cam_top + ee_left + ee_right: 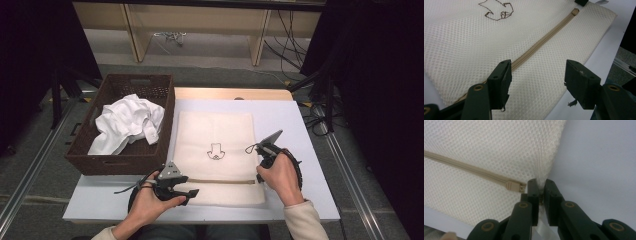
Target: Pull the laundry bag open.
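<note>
Mesh bag (218,155) on table, right tongs (541,191) clamped on its edge, left tongs (537,75) apart above zipper (541,41)

We see a cream mesh laundry bag (474,45) of dimpled, matt cloth with a smooth beige zipper (541,41). Beside it, a rough woven wicker basket (162,125) holds soft white cloth (127,122), and the table (300,165) looks smooth and matt.

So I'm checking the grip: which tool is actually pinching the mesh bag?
The right tool: its jaws are shut on the mesh bag edge beside the zipper end, while the left tool stands open above the zipper.
</note>
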